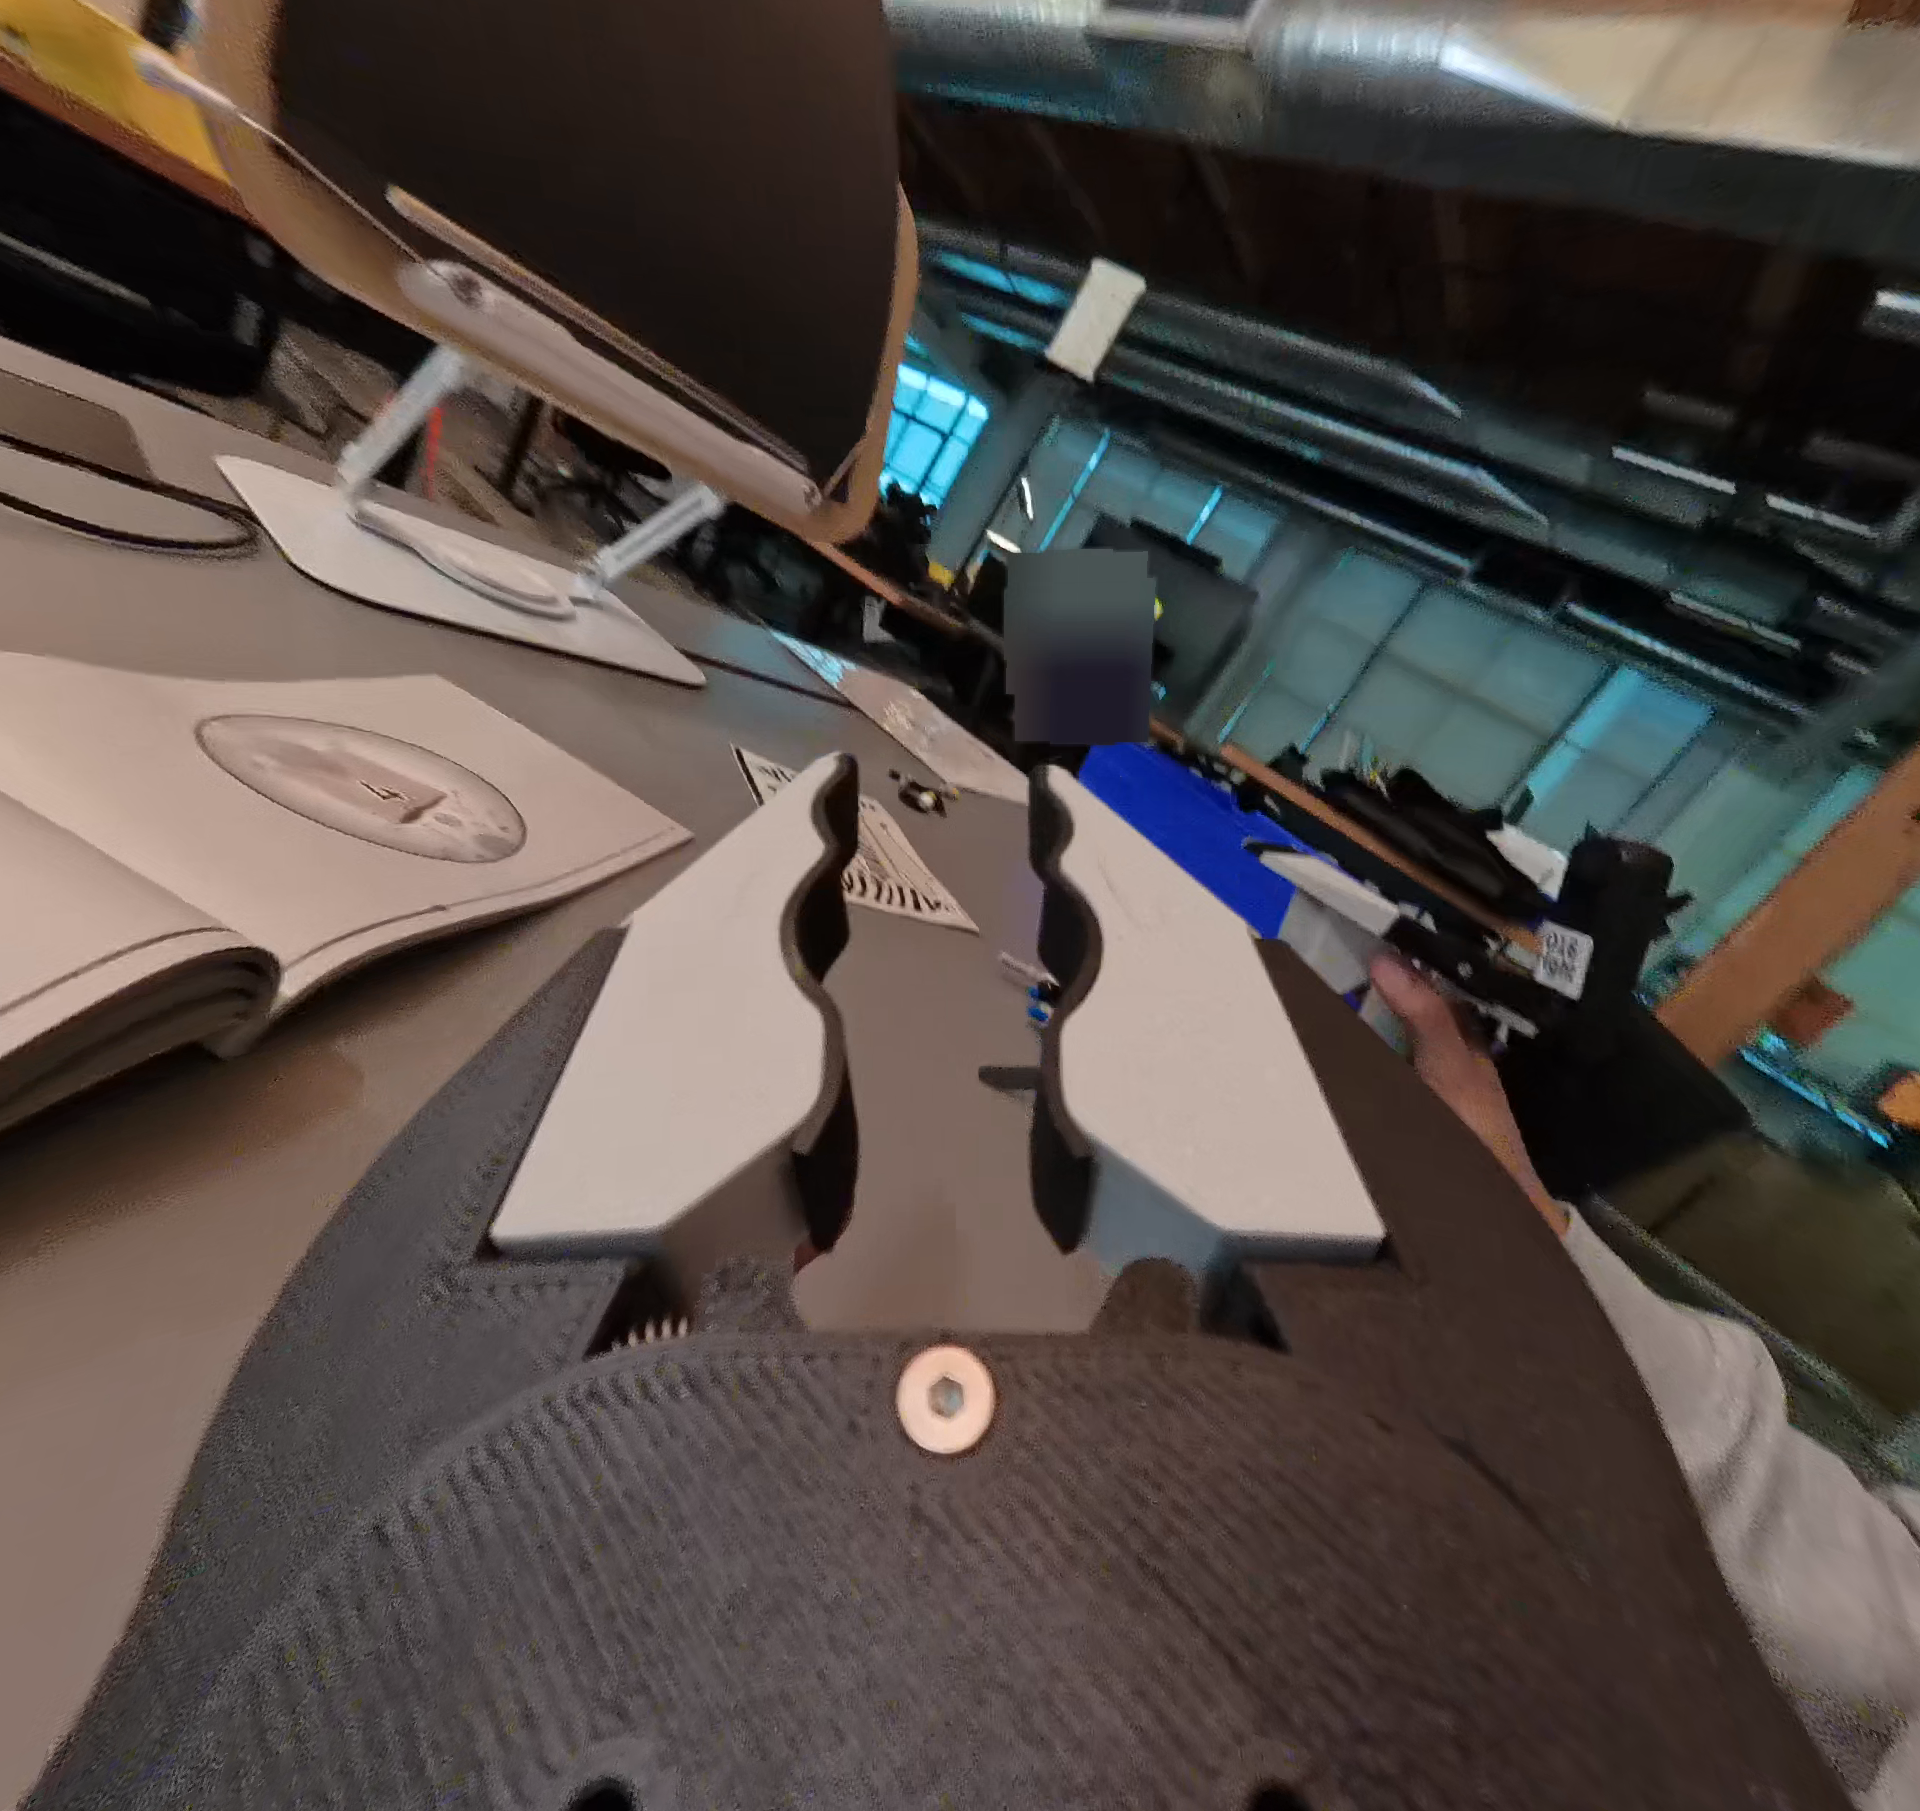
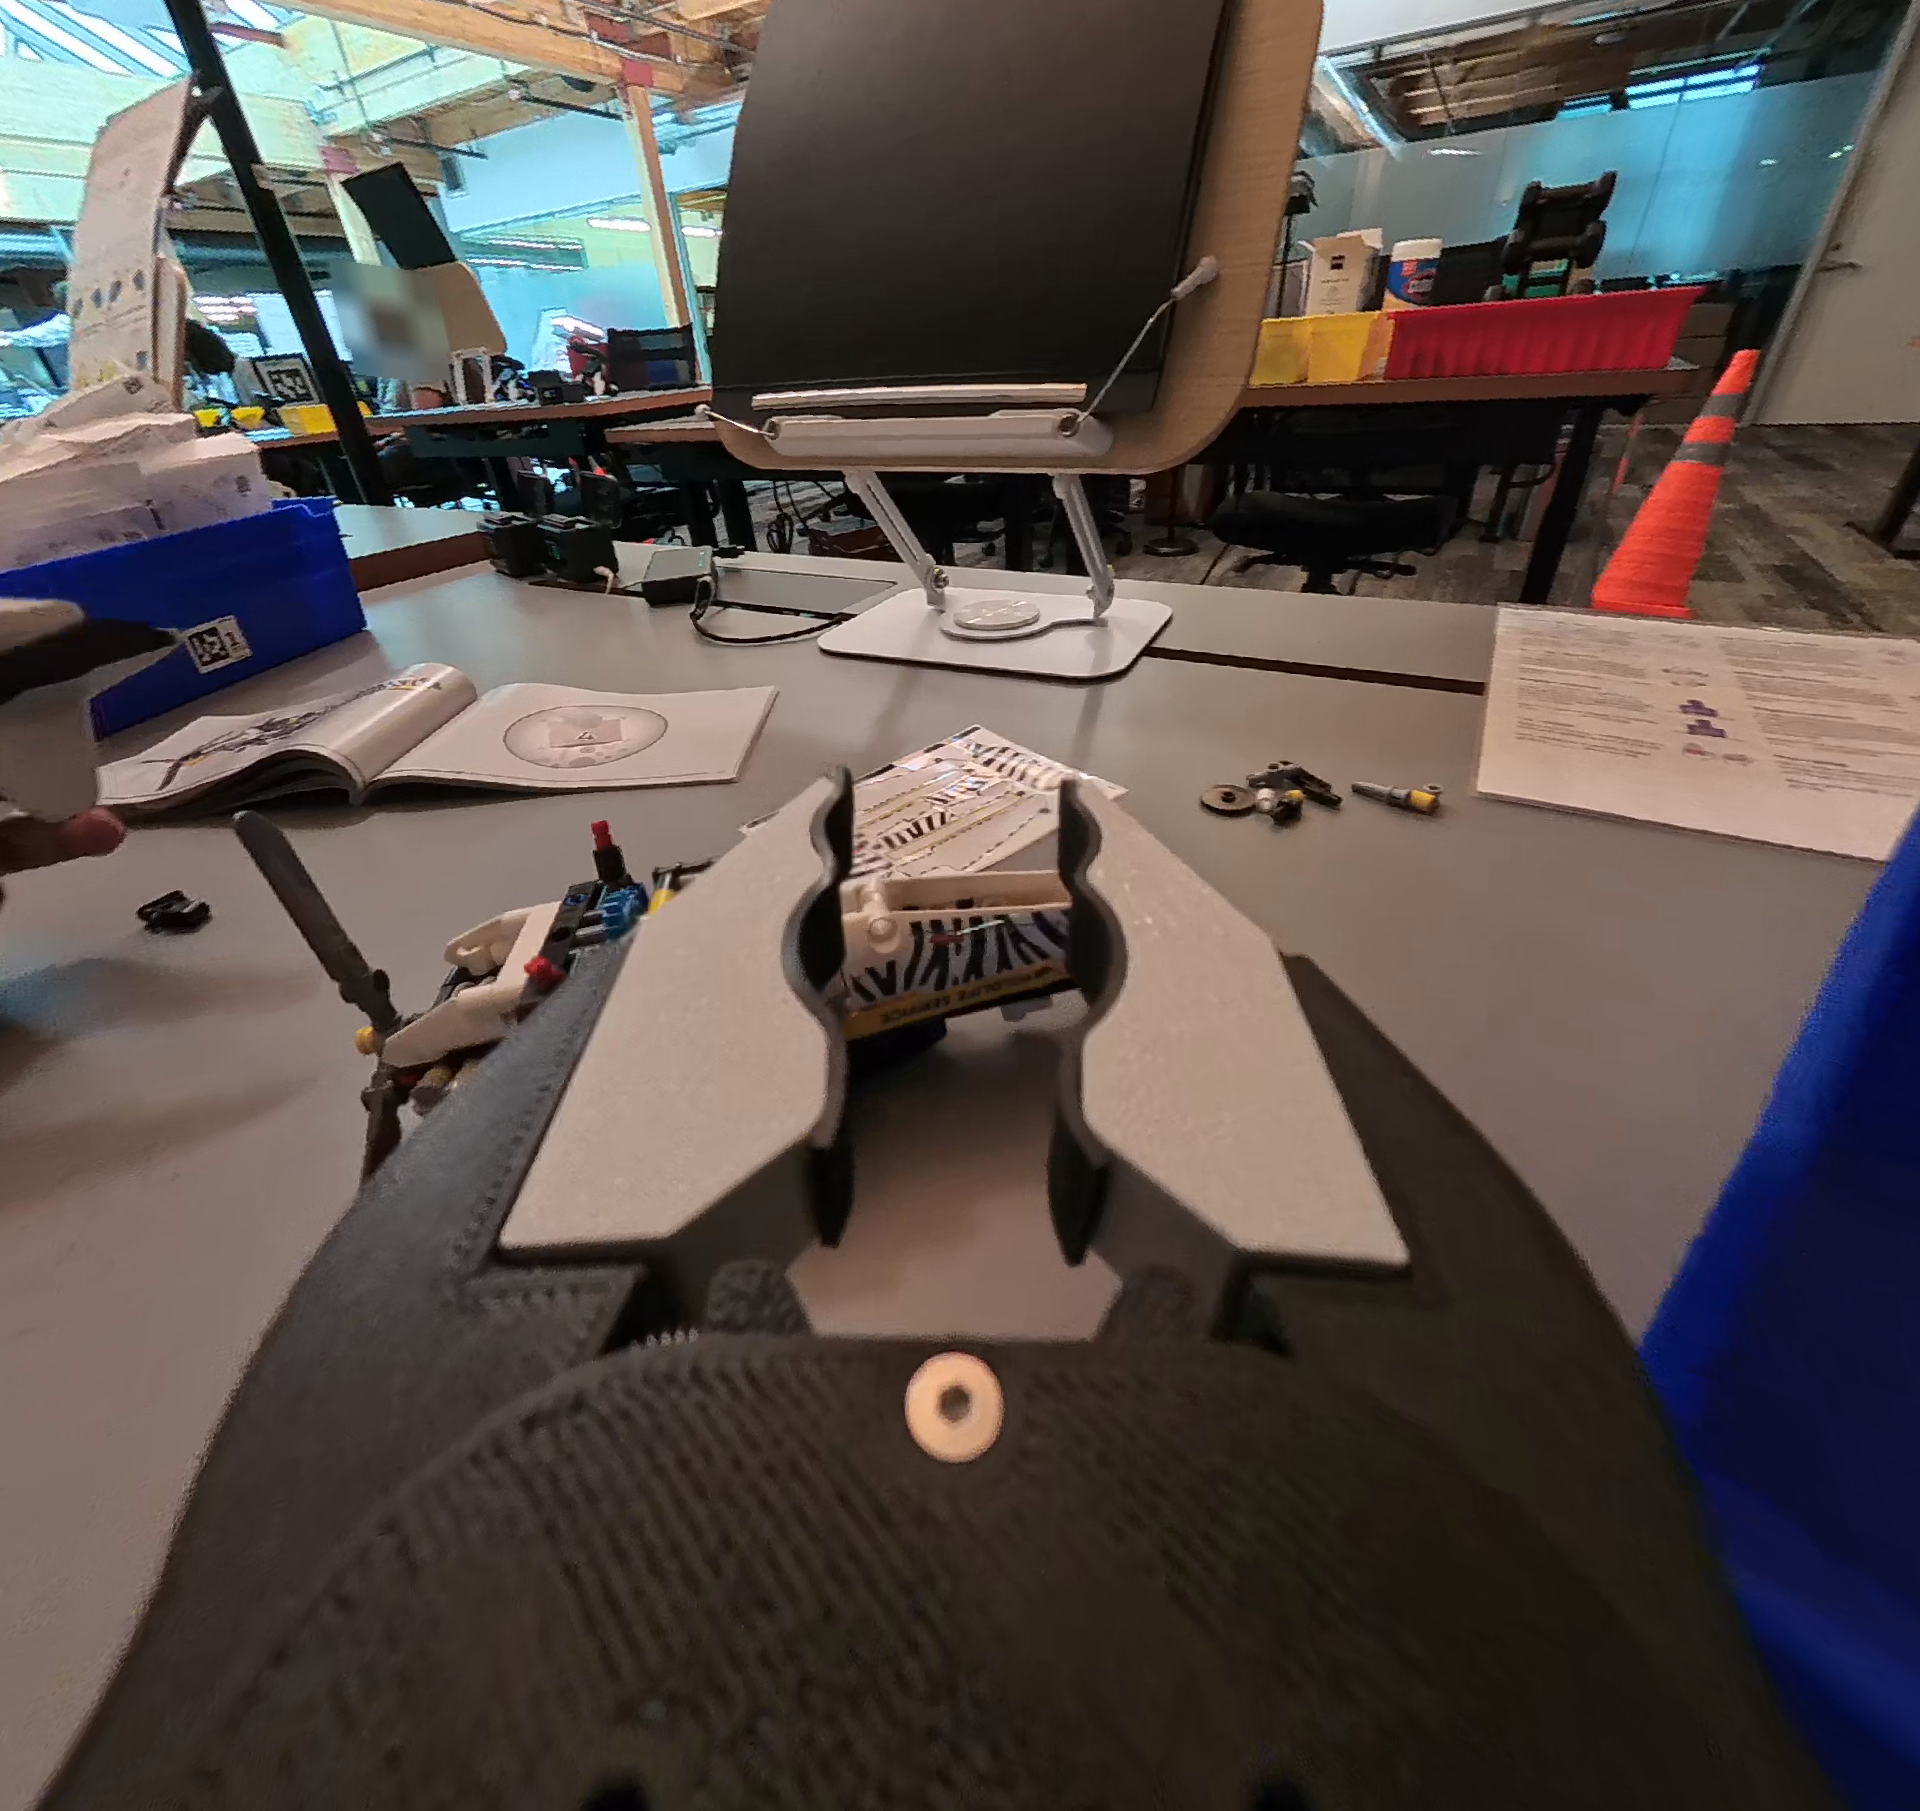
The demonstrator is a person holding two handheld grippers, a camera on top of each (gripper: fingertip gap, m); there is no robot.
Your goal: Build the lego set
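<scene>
A smooth matte grey table (image 2: pixel 1351 982) carries everything. At its far side stands a curved board with a dark face and pale wood edge (image 2: pixel 997 151), propped on a brushed-metal folding stand (image 2: pixel 997 618) with a flat rounded base. Left of that stand sits a glossy blue plastic bin (image 2: pixel 208 577) stuffed with crumpled paper, and right of it lies a flat white printed sheet (image 2: pixel 1704 722). In front of the stand an open instruction booklet (image 2: pixel 468 733) lies with its pages fanned. The right gripper (image 2: pixel 956 826), with pale grey wavy-edged fingers on a ribbed black printed body, has its jaws spread moderately on either side of the zebra-striped lego helicopter body (image 2: pixel 956 961), which sits on the table nearer than the stand; contact cannot be judged. A thin grey rotor blade (image 2: pixel 312 920) angles up from its left end. A striped sticker sheet (image 2: pixel 977 805) lies just beyond it. Small loose dark and yellow pieces (image 2: pixel 1309 793) rest nearer the printed sheet. The left gripper (image 1: pixel 943 785) hangs tilted with a narrow gap, empty.
</scene>
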